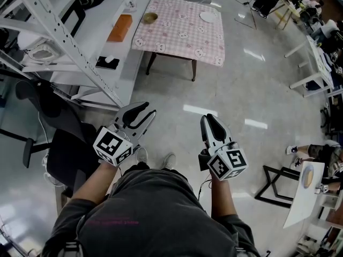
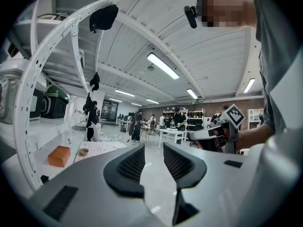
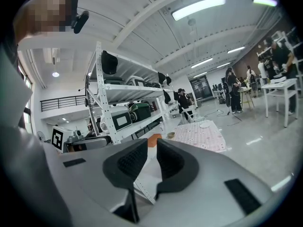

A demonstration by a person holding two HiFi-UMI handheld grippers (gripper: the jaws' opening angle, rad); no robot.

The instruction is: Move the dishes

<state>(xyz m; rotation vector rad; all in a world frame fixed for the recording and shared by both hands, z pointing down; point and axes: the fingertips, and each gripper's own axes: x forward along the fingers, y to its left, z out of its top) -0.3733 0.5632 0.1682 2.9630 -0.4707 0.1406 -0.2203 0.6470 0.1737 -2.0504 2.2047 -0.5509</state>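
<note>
Fingers [image 2: 134, 163] of the left gripper [image 1: 142, 113] stand spread, with nothing between them. The right gripper [image 1: 210, 123] has its fingers [image 3: 132, 162] parted by a narrower gap, also on nothing. Both grippers are held over the floor, well short of the table [image 1: 182, 39] with the pink checked cloth. On the table's far side sit a small bowl [image 1: 150, 17] toward the left and a white plate [image 1: 209, 16] toward the right, well apart. An orange box [image 1: 119, 28] lies just left of the table.

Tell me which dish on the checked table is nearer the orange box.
The brown bowl, on the table's left side; the white plate lies toward its right.
</note>
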